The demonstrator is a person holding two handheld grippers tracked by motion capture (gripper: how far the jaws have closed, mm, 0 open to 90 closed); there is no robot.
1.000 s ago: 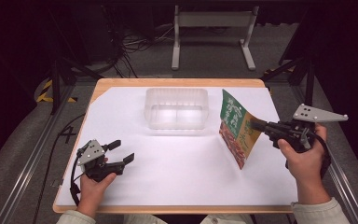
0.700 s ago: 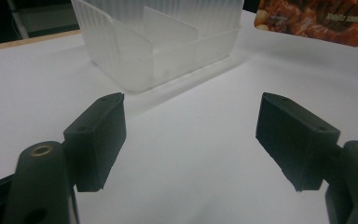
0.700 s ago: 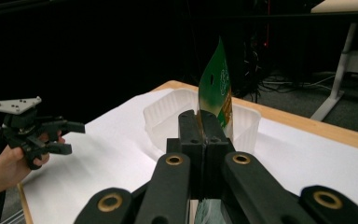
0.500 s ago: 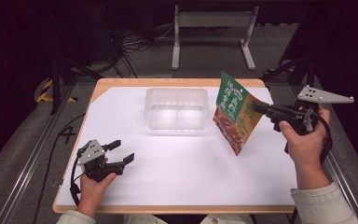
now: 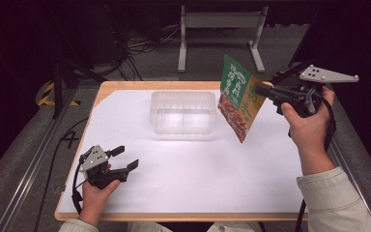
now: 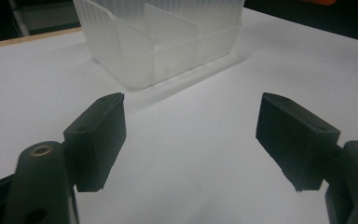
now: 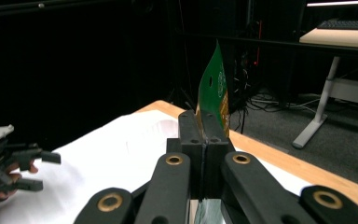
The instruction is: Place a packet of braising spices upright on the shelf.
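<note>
The desk is a wooden top covered by a white sheet, and on it, well apart from both hands, stands a clear plastic container with a divider inside that makes two compartments. The right gripper is above the right far part of the desk, and it is clenched on a green and orange snack packet; in the right gripper view its fingers press flat together on the edge of the packet, which rises above them. The packet hangs in the air and does not touch the desk; its long axis runs tilted, the green end up and away and the orange end down toward the desk. From these fingers the container lies to the left and lower, just beside the lower corner of the packet, so I judge that the coming move is to carry the packet leftward over the container and then lower it in. The right hand is much nearer to the container than the left one; its forearm comes up steeply from the near edge and the gripper points level toward the left. The left gripper rests low near the front left corner, released, with nothing between its fingers, and the container lies ahead of them.
</note>
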